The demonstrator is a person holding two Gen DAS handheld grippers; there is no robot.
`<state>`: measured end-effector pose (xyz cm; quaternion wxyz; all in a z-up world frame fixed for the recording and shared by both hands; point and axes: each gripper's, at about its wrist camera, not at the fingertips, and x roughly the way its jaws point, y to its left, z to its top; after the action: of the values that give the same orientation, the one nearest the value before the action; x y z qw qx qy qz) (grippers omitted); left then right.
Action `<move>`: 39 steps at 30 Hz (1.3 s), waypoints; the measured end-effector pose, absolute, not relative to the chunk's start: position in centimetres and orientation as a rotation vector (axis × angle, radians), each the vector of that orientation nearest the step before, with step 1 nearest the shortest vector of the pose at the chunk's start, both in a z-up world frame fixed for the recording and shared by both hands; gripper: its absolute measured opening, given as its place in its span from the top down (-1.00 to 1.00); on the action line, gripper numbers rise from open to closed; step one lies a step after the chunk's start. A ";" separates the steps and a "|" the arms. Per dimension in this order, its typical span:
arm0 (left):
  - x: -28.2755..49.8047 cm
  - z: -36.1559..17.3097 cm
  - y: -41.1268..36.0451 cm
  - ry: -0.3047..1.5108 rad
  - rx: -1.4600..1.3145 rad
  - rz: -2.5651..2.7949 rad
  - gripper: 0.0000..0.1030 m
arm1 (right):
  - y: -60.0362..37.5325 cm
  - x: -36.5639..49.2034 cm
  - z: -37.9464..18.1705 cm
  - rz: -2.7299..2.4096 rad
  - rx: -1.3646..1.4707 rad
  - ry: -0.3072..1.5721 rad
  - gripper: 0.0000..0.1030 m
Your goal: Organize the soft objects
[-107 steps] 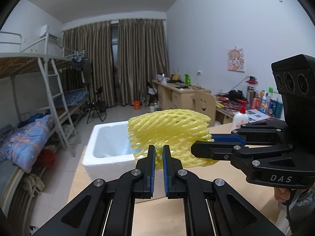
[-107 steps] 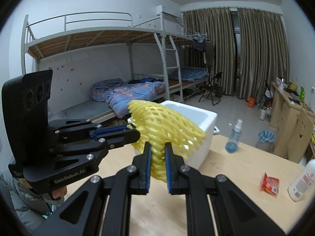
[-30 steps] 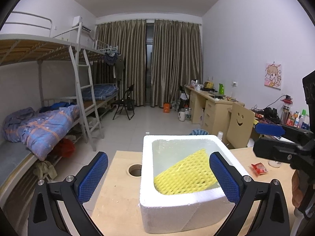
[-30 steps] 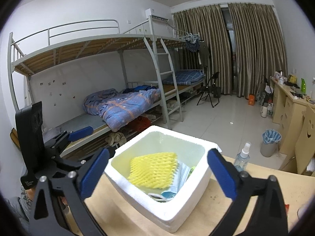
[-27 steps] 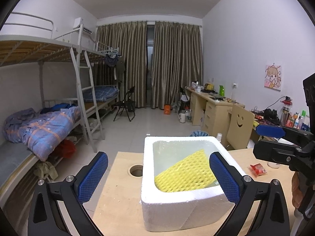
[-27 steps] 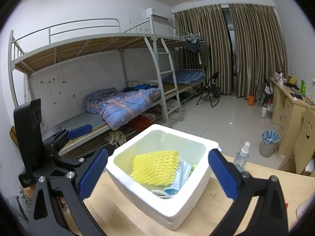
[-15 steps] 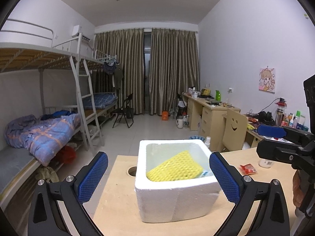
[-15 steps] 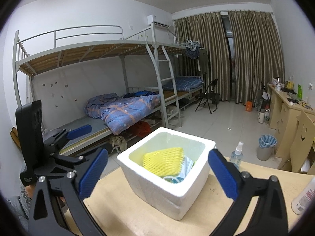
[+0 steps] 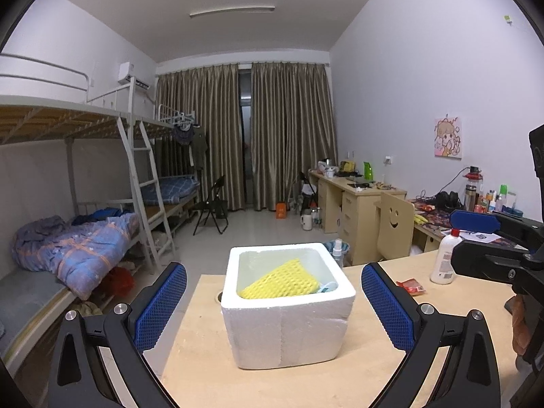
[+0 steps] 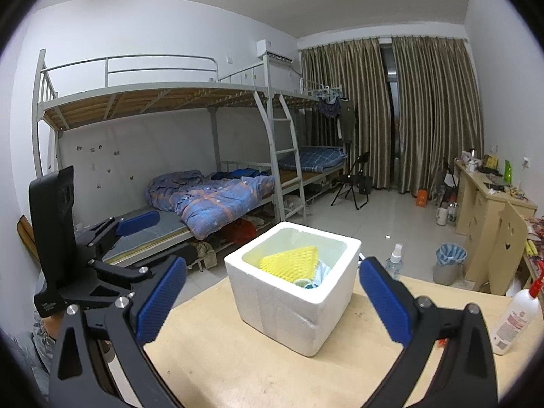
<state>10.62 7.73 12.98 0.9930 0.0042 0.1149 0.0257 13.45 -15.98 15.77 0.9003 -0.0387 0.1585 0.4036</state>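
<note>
Two sets of tongs, left tongs (image 9: 273, 301) at 6 o'clock and right tongs (image 10: 272, 301) likewise, spread wide and empty. At 12 o'clock ahead, yellow foam net (image 9: 284, 280) lying tilted inside white foam box (image 9: 289, 326) on counter (image 9: 204, 367), atop bluish soft items. Placement apparently done; red packet (image 9: 411, 286) at 3 o'clock possibly left.

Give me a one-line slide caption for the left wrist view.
Open left gripper facing a white foam box holding yellow foam netting on the wooden table.
</note>
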 end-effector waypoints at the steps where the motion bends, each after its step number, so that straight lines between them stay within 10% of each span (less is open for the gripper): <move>1: 10.2 13.1 7.7 0.221 0.001 0.053 -0.99 | -16.1 13.1 15.8 0.834 -0.083 0.322 -1.00; 39: -2.3 12.7 1.9 0.120 0.043 0.012 -0.99 | -19.3 1.1 14.3 0.790 -0.105 0.196 -1.00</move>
<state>-2.28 1.92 12.70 0.9980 0.0213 0.0600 0.0058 1.08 -19.32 14.26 0.9169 -0.0508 0.0954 0.3841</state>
